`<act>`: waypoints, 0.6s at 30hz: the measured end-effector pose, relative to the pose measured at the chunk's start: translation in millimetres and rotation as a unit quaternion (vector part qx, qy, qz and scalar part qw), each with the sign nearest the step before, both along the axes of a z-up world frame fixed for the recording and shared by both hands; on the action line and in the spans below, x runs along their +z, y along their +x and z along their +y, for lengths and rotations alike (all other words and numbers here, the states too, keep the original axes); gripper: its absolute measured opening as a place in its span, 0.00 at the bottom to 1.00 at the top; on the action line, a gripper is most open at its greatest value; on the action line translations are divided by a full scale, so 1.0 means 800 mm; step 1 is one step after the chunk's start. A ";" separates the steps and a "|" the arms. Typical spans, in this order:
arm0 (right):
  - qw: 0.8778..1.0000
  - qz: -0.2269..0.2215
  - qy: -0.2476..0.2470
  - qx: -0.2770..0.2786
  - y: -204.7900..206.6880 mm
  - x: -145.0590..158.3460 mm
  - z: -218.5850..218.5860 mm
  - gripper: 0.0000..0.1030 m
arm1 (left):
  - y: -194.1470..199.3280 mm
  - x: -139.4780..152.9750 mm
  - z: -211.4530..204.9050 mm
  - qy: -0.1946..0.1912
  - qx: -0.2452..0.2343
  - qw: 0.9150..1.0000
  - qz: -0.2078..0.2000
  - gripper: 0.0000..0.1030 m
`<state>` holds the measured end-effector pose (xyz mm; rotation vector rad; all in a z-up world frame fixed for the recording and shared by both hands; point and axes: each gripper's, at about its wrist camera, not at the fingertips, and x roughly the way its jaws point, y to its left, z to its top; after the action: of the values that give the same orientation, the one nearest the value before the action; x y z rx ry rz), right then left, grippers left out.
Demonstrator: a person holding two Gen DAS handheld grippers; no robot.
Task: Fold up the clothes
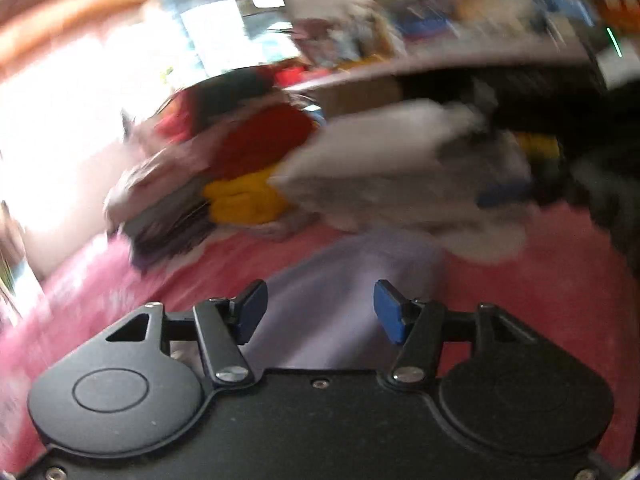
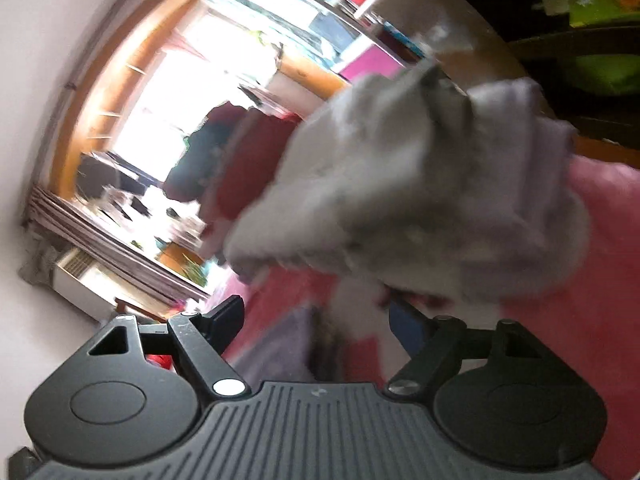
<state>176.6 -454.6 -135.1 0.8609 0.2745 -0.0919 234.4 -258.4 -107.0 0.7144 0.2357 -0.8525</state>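
Observation:
Everything is motion-blurred. A bunched pale grey garment [image 1: 400,168] is off the pink bed cover [image 1: 560,300], up and to the right of my left gripper [image 1: 320,312], which is open with nothing between its blue pads. Under that gripper lies a flat lavender cloth [image 1: 352,280]. In the right wrist view the same grey garment [image 2: 400,184] fills the space just ahead of my right gripper [image 2: 318,324], whose fingers stand wide apart. Its lower edge reaches the right fingertip [image 2: 404,328]; I cannot tell whether they touch. A dark shape with a blue patch [image 1: 504,192] at the garment's right end looks like the right gripper.
A heap of clothes [image 1: 248,168] in red, yellow and purple lies at the far left of the bed. Behind it are a bright window [image 2: 168,100] and cluttered shelves [image 1: 440,8]. The pink bed cover [image 2: 580,320] stretches to the right.

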 end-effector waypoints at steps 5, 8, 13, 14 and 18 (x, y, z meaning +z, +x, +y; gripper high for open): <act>0.998 -0.011 0.061 -0.032 -0.022 -0.019 -0.007 0.80 | -0.055 -0.075 -0.061 0.148 -0.034 0.979 -0.140 0.60; 0.994 -0.009 0.101 -0.051 -0.016 -0.032 -0.017 0.80 | -0.055 -0.090 -0.085 0.179 -0.033 0.966 -0.186 0.62; 0.983 -0.007 0.164 -0.082 -0.007 -0.054 -0.032 0.80 | -0.038 -0.092 -0.120 0.206 -0.017 0.955 -0.212 0.64; 0.981 -0.007 0.171 -0.087 -0.004 -0.058 -0.032 0.80 | -0.033 -0.093 -0.123 0.209 -0.016 0.956 -0.207 0.63; 0.983 -0.001 0.162 -0.088 0.012 -0.059 -0.030 0.80 | -0.015 -0.084 -0.120 0.204 -0.028 0.964 -0.166 0.61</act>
<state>186.0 -478.2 -182.0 1.2094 0.2125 -0.2152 222.7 -354.3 -174.1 1.2423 0.0889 -0.7299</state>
